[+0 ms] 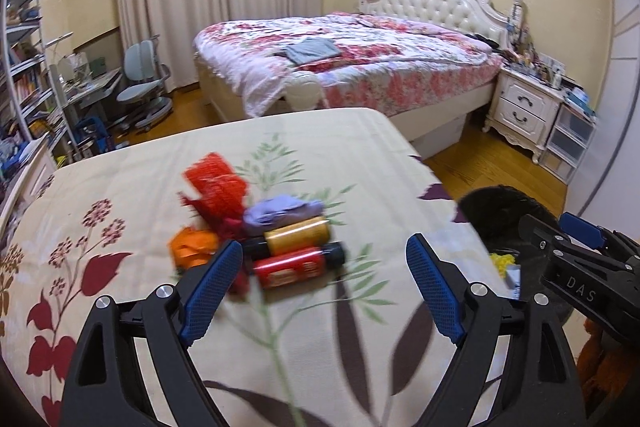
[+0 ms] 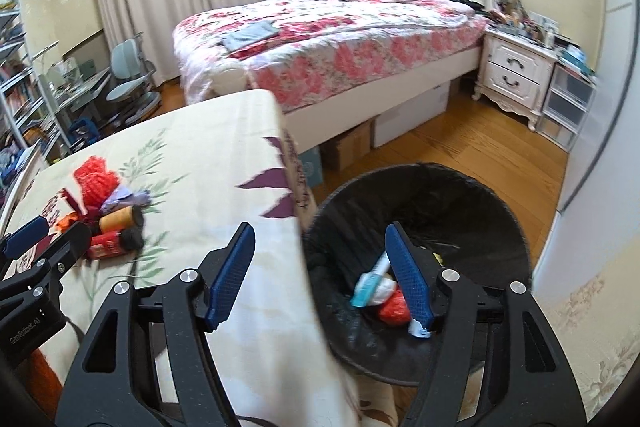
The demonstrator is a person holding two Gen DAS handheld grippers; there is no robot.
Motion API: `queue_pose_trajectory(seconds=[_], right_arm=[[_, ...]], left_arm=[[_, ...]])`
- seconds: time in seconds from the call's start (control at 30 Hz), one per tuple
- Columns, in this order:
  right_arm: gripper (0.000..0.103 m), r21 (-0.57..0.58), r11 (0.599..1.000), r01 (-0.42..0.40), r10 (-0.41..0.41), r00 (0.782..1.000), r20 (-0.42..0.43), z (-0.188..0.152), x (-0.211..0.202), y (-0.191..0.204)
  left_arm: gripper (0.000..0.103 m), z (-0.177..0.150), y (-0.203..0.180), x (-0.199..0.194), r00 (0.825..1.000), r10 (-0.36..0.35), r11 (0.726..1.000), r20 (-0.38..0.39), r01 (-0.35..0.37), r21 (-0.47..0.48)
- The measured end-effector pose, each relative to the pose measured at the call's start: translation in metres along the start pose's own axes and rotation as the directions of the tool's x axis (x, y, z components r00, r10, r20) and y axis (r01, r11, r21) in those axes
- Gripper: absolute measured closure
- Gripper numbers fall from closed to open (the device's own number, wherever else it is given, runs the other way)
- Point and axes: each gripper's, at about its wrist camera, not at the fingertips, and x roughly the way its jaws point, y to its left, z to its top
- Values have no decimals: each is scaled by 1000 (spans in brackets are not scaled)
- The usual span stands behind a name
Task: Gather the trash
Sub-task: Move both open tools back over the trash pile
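Left wrist: left gripper (image 1: 324, 259) spread wide, empty, short of the trash pile (image 1: 260, 239) on the table (image 1: 320, 347) — drop straight onto one can. Right wrist: right gripper (image 2: 320, 267) spread, empty, straddling the table edge and the bin (image 2: 500, 211) — already holding scraps.

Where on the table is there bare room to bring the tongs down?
Free: cloth between pile and near edge, and toward the bin. Far end behind the pile is also bare. Crowded: the pile itself, left of center.
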Motion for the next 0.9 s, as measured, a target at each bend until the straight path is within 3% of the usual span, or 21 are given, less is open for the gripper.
queue_pose_trajectory(seconds=[0.37,0.9], right_arm=[[37,-100,990,-103,100,994,-36,-2,10,71],[37,-124,986,-113,104,992,-75,-11,20,89]], left_arm=[[19,-17,77,1,991,125,987,-48,-129,-94],[19,-20,100,35,986,132,984,-106,-143,-109]])
